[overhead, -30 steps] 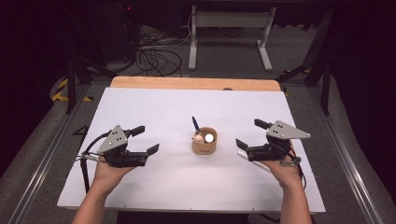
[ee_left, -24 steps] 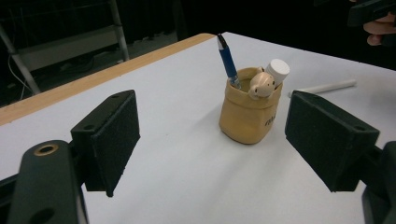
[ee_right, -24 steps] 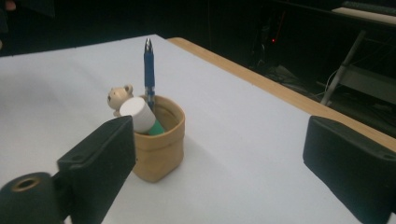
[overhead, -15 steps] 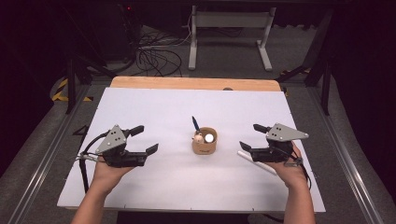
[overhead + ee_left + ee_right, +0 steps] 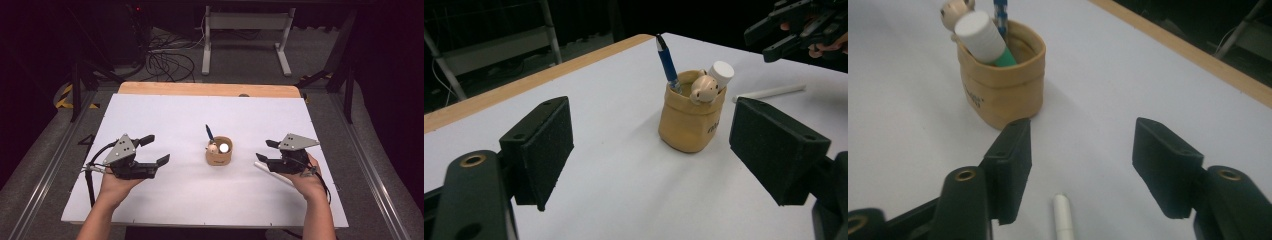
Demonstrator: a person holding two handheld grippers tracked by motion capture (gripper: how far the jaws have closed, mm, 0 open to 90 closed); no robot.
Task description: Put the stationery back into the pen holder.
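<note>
Our right gripper hangs just over the white pen lying flat on the table to the right of the tan pen pot. Its fingers have just been closing and now stand half wide astride the pen's tip, not yet pressing it. The pen's long axis runs back under our right hand, while our left gripper waits wide and empty, well apart beyond the pot.

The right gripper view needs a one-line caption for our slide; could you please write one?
Right gripper, jaws just closing, straddles a white pen lying on the table near a tan holder.
</note>
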